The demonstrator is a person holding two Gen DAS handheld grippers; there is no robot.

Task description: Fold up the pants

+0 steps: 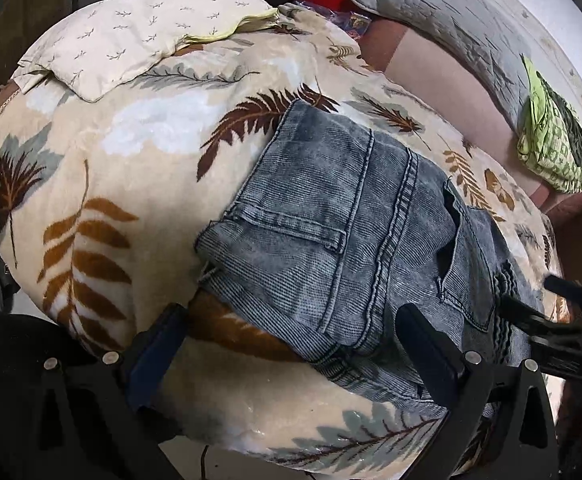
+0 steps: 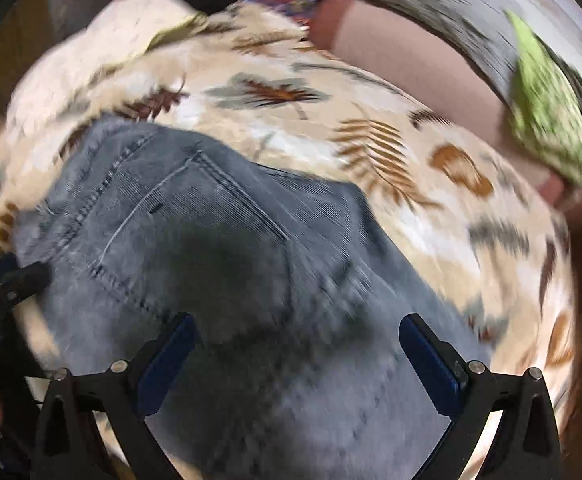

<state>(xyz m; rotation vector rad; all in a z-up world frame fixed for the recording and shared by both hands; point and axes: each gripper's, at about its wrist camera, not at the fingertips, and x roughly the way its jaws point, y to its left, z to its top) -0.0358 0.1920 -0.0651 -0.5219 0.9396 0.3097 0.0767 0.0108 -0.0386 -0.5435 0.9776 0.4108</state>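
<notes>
Lying folded into a compact stack near the blanket's (image 1: 139,168) front edge, the jeans (image 1: 343,240) are looking nearly finished; left gripper (image 1: 291,344) and right gripper (image 2: 297,346) are hovering, fingers spread, gripping nothing.

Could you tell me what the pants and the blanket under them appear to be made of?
Pants: faded blue-grey denim, judging by the twill ribbing, double-stitched seams and patch pocket. Blanket: probably plush fleece, with a soft fuzzy nap, a slight sheen and a printed leaf pattern.
</notes>
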